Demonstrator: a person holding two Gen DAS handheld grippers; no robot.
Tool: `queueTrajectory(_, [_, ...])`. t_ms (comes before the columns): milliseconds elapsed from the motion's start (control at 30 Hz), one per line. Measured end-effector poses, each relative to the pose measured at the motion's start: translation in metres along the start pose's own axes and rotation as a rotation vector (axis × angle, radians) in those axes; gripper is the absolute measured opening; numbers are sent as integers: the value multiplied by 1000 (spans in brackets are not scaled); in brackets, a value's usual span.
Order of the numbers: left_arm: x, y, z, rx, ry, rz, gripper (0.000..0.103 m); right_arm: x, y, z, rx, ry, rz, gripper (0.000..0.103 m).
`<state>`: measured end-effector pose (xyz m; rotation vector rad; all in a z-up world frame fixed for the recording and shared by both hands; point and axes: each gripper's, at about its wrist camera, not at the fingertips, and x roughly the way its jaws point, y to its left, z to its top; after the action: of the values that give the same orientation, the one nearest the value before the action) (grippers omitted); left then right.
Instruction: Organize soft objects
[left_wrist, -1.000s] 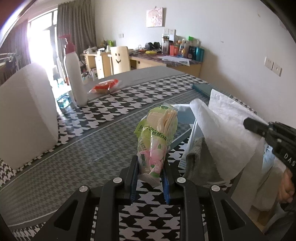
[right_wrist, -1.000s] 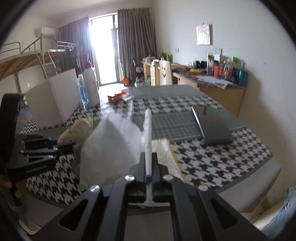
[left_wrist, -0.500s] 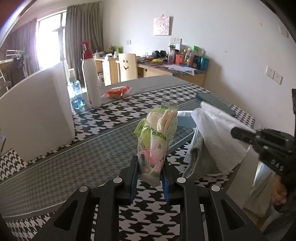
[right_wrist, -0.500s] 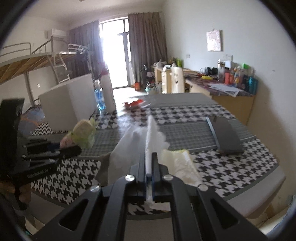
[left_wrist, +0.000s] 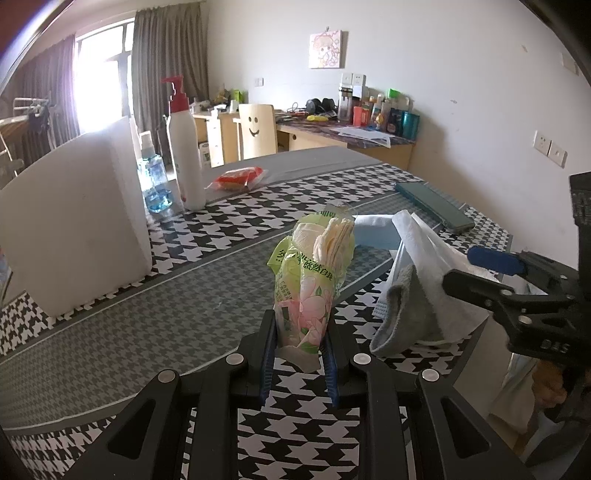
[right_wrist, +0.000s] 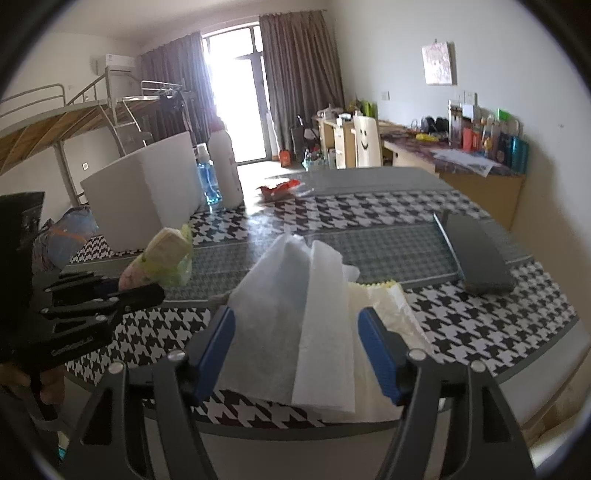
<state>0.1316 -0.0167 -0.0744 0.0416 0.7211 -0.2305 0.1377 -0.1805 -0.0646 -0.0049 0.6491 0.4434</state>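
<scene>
Presently catalogued, largest first: houndstooth table (left_wrist: 207, 236); white foam box (left_wrist: 74, 221), far left edge; white paper towel (right_wrist: 295, 317), draped on grey cloth (left_wrist: 402, 314) at near table edge, lying loose between wide-spread jaws of right gripper (right_wrist: 297, 350); green tissue pack (left_wrist: 314, 284), upright, pinched at base by left gripper (left_wrist: 300, 354), above tabletop.

light: daylight from window (right_wrist: 236, 99), blown out white | glare: sheen on counter (right_wrist: 266, 221) near it | tone: room bright, walls evenly lit | lens: fisheye bend, dark vignette corners | focus: right view softer, slightly blurred
</scene>
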Motion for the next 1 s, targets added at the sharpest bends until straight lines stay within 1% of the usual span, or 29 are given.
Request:
queueTrajectory(133, [1, 0, 0, 4, -2, -1, 24, 11, -6, -1, 25, 36, -9, 72])
queueTrajectory(167, [1, 0, 0, 5, -2, -4, 24, 14, -8, -1, 39, 46, -4, 66])
queueTrajectory(200, [2, -1, 0, 7, -1, -6, 24, 16, -10, -2, 49, 60, 1, 57])
queueTrajectory(233, [2, -1, 0, 9, 0, -7, 24, 16, -12, -4, 61, 69, 9, 53])
queueTrajectory(300, [3, -2, -1, 13, 0, -8, 24, 17, -16, -7, 80, 88, 17, 35])
queueTrajectory(367, [4, -2, 0, 15, 0, -10, 24, 12, -19, -8, 86, 83, 16, 31])
queueTrajectory(433, [7, -1, 0, 13, 3, -8, 24, 5, -22, -8, 96, 67, 13, 22])
queueTrajectory(500, [7, -1, 0, 12, 3, -10, 24, 1, -25, -7, 90, 57, -11, 9])
queueTrajectory(533, [7, -2, 0, 15, 3, -12, 24, 2, -26, -7, 87, 60, -39, 7])
queueTrajectory(700, [5, -3, 0, 17, -1, -14, 24, 1, -36, -8, 89, 62, -125, 7])
queueTrajectory(767, [5, -2, 0, 15, -2, -15, 24, 1, -35, -9, 78, 66, -125, 7])
queueTrajectory(833, [4, -1, 0, 15, -3, -16, 24, 3, -31, -10, 51, 77, -118, 12])
queueTrajectory(867, [4, -1, 0, 16, -4, -15, 24, 4, -26, -11, 28, 84, -120, 24])
queueTrajectory(900, [3, -1, 0, 16, -5, -14, 24, 5, -23, -12, 16, 84, -122, 42])
queueTrajectory(967, [3, -1, -1, 16, -5, -14, 24, 5, -20, -14, 7, 71, -129, 56])
queueTrajectory(1000, [3, -1, -1, 16, -6, -12, 24, 6, -18, -14, -1, 70, -133, 56])
